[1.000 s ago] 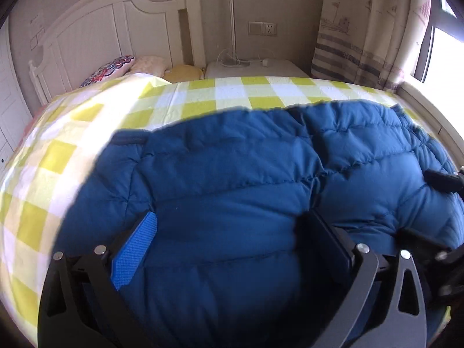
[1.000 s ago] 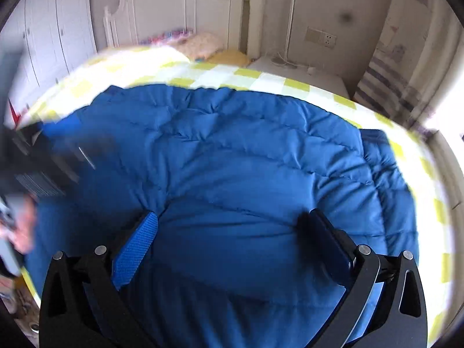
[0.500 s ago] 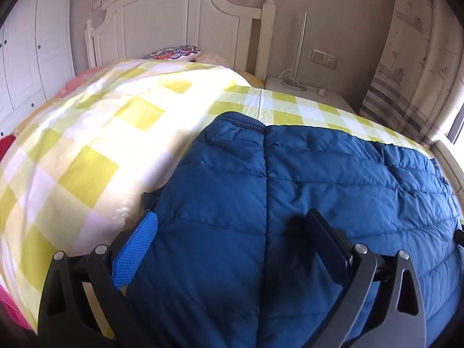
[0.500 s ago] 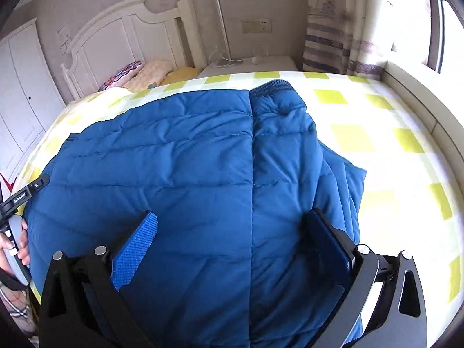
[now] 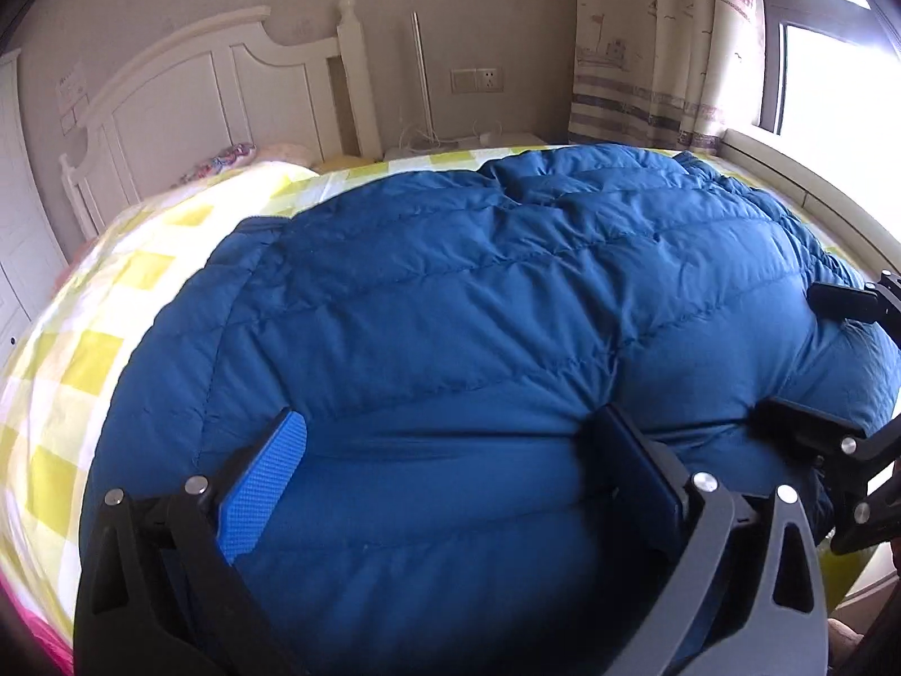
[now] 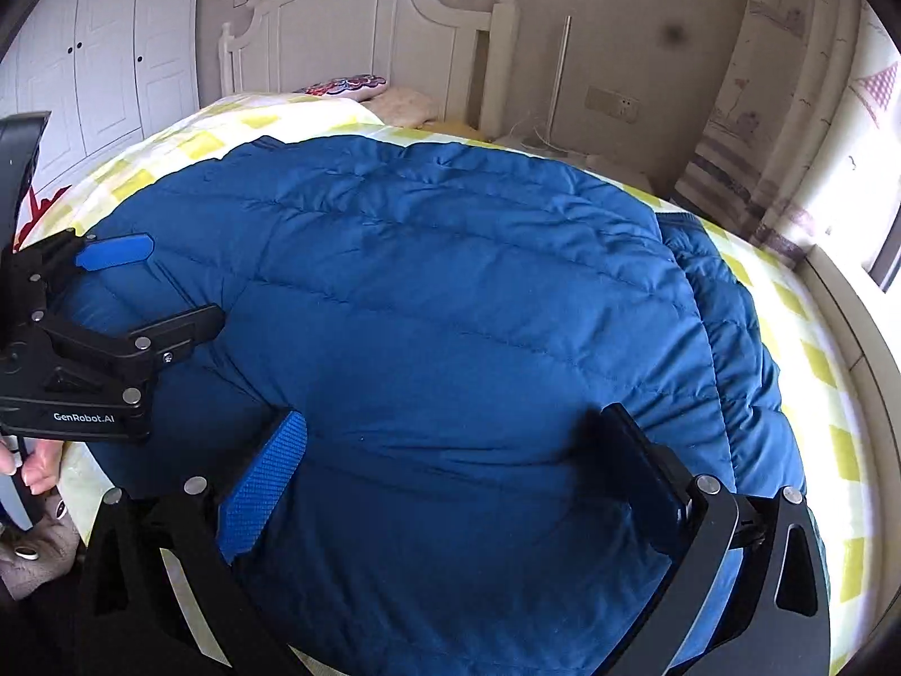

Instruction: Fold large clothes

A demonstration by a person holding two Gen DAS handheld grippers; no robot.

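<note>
Blue down jacket [image 6: 450,293] covers the checked bed [image 6: 833,372]; left gripper [image 6: 169,287], marked "GenRobot.AI", and right gripper [image 6: 450,450] both spread wide.

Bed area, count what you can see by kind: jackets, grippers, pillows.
Blue puffer jacket: 1
Grippers: 2, the left gripper and the right gripper
Pillows by the headboard: 2, a patterned pillow and a beige pillow
Total: 5
</note>
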